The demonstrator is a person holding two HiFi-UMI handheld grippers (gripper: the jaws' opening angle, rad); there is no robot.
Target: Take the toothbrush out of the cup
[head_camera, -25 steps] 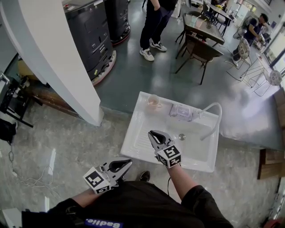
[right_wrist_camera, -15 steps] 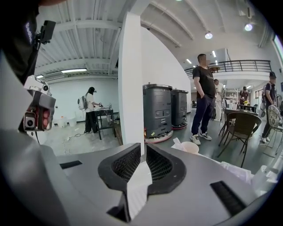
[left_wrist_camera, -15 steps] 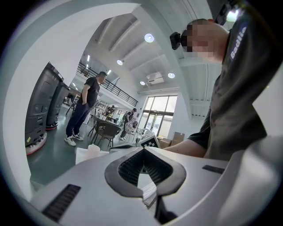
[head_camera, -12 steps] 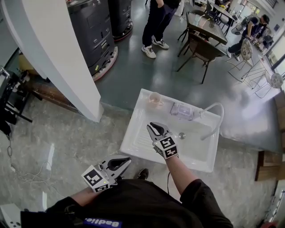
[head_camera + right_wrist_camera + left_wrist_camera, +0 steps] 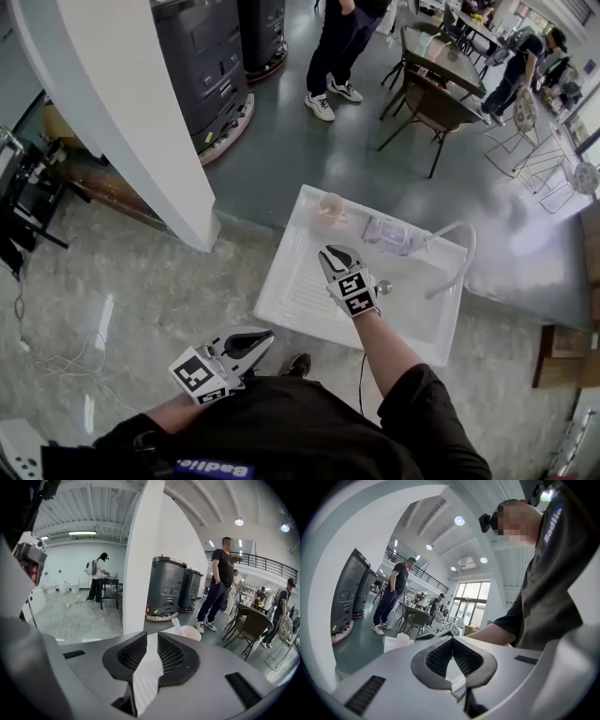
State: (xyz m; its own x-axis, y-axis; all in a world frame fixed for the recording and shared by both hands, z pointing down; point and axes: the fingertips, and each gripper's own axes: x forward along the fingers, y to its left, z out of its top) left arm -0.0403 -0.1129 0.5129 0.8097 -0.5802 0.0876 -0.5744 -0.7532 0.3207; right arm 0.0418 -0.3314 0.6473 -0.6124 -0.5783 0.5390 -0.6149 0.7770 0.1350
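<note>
1. Forward over the white sink (image 5: 281,286) goes my right gripper (image 5: 337,255): a second ago it was above the front part of the basin, and now it hangs nearer the back left corner.
2. Its jaws stand a little apart, and only the sink's white surface shows in the gap.
3. My left gripper (image 5: 265,337) stays low by my body, off the sink's front edge. Its jaw tips meet and hold nothing.
4. Just ahead of the right gripper, the pale cup (image 5: 331,208) stands upright on the sink's back left corner.
5. The toothbrush (image 5: 177,622) sticks out of the cup and leans left in the right gripper view.
6. A clear box (image 5: 386,232) sits beside the cup on the back ledge, and a white tap hose (image 5: 457,246) arcs at the right.
7. Beyond the sink, a person (image 5: 342,47) stands near a chair (image 5: 427,103).
</note>
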